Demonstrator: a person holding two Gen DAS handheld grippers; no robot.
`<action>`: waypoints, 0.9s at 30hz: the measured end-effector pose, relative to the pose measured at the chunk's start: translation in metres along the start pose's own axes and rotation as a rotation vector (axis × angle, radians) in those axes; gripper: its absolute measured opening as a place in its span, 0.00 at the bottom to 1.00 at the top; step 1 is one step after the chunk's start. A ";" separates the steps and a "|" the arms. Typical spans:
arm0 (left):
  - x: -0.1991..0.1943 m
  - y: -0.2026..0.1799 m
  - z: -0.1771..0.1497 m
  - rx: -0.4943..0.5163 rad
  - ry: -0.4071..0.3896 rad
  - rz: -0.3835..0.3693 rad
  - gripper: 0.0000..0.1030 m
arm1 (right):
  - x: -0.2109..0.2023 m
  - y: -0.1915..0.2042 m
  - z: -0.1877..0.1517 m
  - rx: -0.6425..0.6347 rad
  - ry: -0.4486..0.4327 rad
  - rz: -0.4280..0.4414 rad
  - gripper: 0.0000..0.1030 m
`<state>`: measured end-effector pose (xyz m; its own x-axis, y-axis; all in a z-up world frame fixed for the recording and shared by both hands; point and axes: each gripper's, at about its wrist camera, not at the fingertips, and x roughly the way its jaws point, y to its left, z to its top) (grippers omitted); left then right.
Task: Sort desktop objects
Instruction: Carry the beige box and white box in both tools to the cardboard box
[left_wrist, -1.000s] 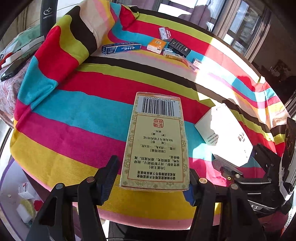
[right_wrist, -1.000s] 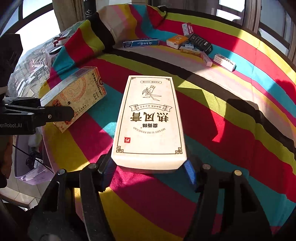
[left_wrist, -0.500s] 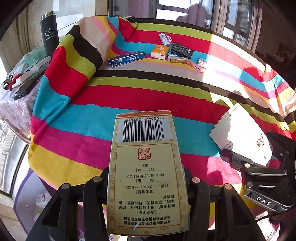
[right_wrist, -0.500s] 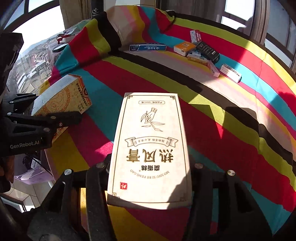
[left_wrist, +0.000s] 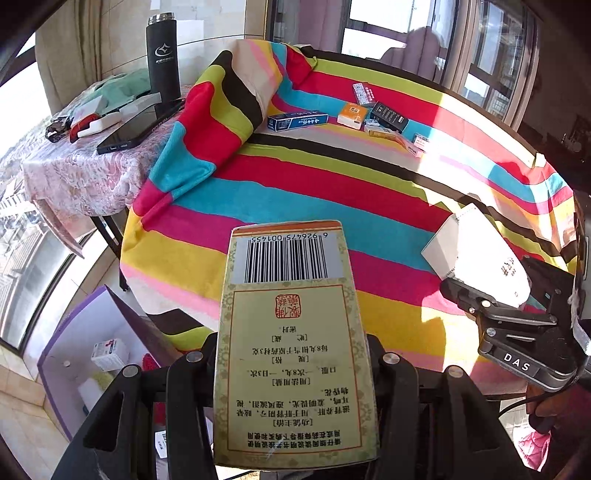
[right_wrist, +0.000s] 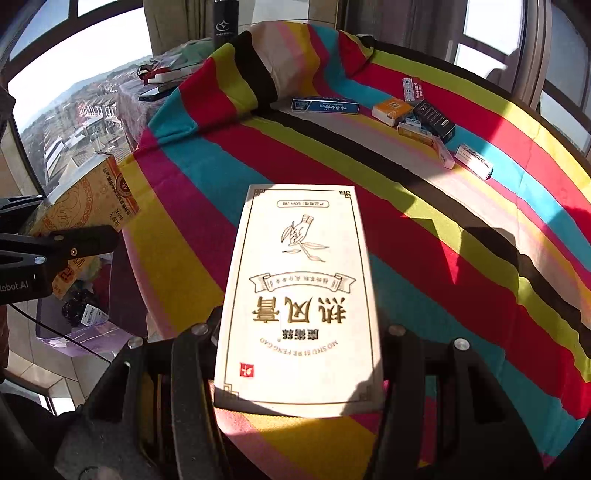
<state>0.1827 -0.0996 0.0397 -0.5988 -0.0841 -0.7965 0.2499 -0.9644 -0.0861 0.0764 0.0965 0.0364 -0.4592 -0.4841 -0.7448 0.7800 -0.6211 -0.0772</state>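
My left claw (left_wrist: 291, 373) pinches a tall yellow-beige cardboard medicine box with a barcode panel (left_wrist: 293, 339), both black fingers pressed on its long sides; the box is lifted off the cloth, near the table's front-left edge, barcode end pointing away from me. From the right wrist view the same box (right_wrist: 83, 199) shows its ornate orange-patterned face, out at the left beyond the table edge. My right claw (right_wrist: 299, 354) pinches a cream-white flat carton with gold lettering and a hand-and-leaf drawing (right_wrist: 301, 291), fingers tight on both long sides, carton held above the striped cloth near the table's front. In the left view that white carton (left_wrist: 476, 254) sits in the right claw's black frame (left_wrist: 517, 325) at far right. Under both: round table covered by a multicolour striped cloth (right_wrist: 424, 236), bunched up at the far left. Far side of the table holds a cluster of small boxes: a long blue toothpaste-style box (right_wrist: 325, 105), an orange-and-white box (right_wrist: 391, 110), a black box (right_wrist: 434, 120), a white-and-red slim box (right_wrist: 474, 161), others too small to tell. Beside the table, a second table with a pink lace cover (left_wrist: 74, 177) carries a black thermos flask (left_wrist: 162, 59) and a dark smartphone (left_wrist: 136, 129). Below the left edge, a purple-walled bin (left_wrist: 74, 332) with small packages inside.
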 end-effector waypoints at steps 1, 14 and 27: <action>-0.002 0.007 -0.003 -0.018 0.001 0.011 0.49 | 0.000 0.003 0.002 -0.008 -0.003 0.006 0.53; -0.020 0.099 -0.029 -0.220 -0.004 0.140 0.49 | 0.016 0.095 0.026 -0.235 -0.008 0.131 0.53; -0.021 0.176 -0.052 -0.376 -0.004 0.231 0.49 | 0.054 0.207 0.053 -0.444 0.024 0.248 0.53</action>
<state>0.2786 -0.2546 0.0102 -0.4976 -0.2891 -0.8179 0.6366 -0.7621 -0.1179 0.1906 -0.0909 0.0146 -0.2316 -0.5659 -0.7913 0.9721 -0.1649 -0.1666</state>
